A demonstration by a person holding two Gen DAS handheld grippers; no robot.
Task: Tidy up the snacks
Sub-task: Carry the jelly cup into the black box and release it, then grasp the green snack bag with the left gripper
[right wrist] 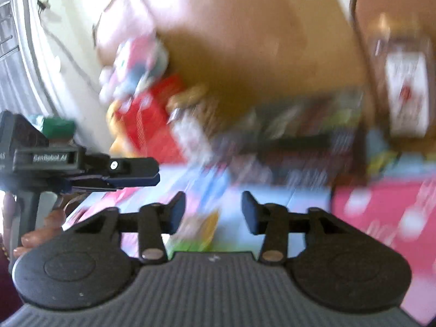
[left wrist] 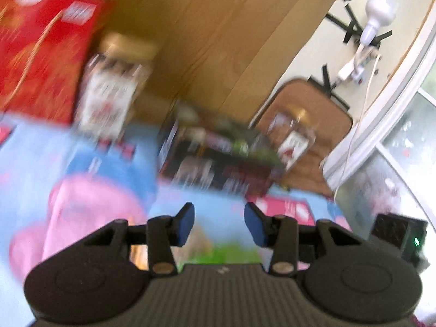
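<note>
Left gripper: blue-padded fingers apart, nothing between them; held low over a blue and pink printed table cover.

Right gripper: fingers likewise apart and empty, above the same cover. Judged: both tools are carried unloaded, in transit toward the snacks, since heavy blur marks both views.

Ahead of the left fingers: a dark snack box, lying flat, label unreadable. Beyond and left of them: a gold-lidded jar with a white label, upright against a red carton. Beyond and right: a second labelled jar, apparently tilted.

Ahead of the right fingers: the dark box again; beyond and left, a red packet among mixed wrappers; far right, a labelled jar.

Pose: the left tool shows in the right view, level, a hand on its grip, fingers seen edge-on. A brown cardboard wall backs the goods.
</note>
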